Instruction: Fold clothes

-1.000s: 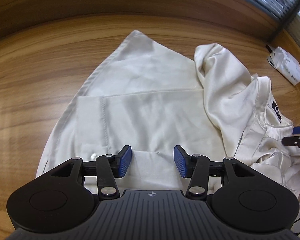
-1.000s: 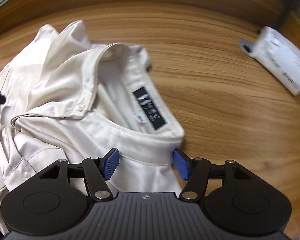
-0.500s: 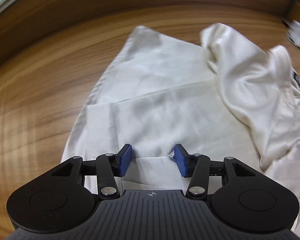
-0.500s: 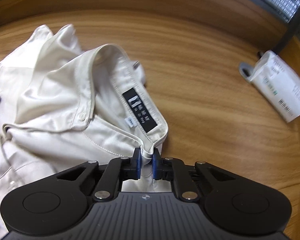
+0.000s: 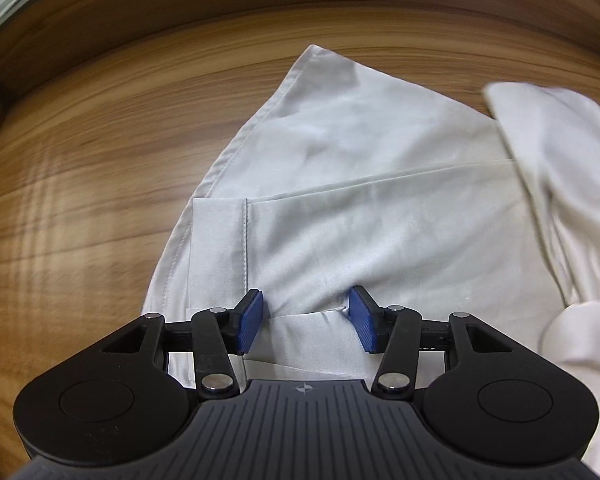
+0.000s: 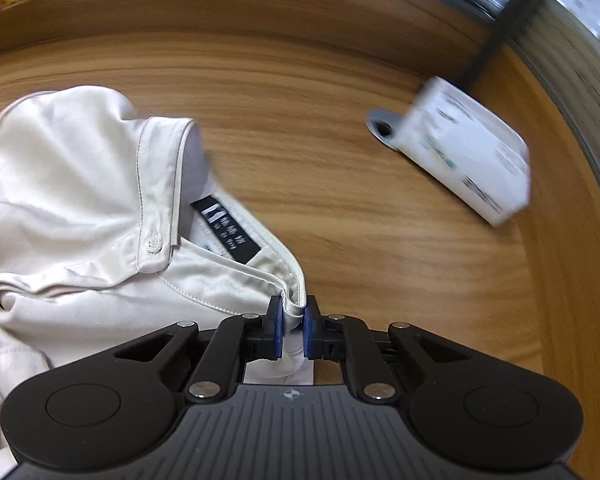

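Under both grippers: one shirt (image 5: 380,208), one white packet (image 6: 468,152), one wooden table (image 5: 80,184), two grippers.

Shirt is cream-white, satiny, long, partly spread. Straight ahead of the left gripper (image 5: 306,322) the lower body lies fairly flat with a stitched hem at its left side and a folded edge running across; a crumpled sleeve or bunch piles up to that gripper's right. Left gripper's jaws stand apart, blue pads (image 5: 250,322) either side of a fabric fold, not pressing it, so released.

Right gripper (image 6: 293,330) is clenched on the shirt's collar edge; its jaws have just been closing, and cloth is pinched between the blue pads. Just ahead and left of it sits the black neck label (image 6: 230,230) with pale print, unreadable. Further left, one collar button (image 6: 153,245) and the turned-over collar flap. Rest of the shirt is rumpled off to the left.

Packet lies ahead and right of the right gripper, well apart from the shirt, blurred, with a grey tab and hole at its near-left end.

Table is mid-brown woodgrain, streaked by motion blur. Beyond its far edge: blurred shelving or blinds and a dark post at upper right.
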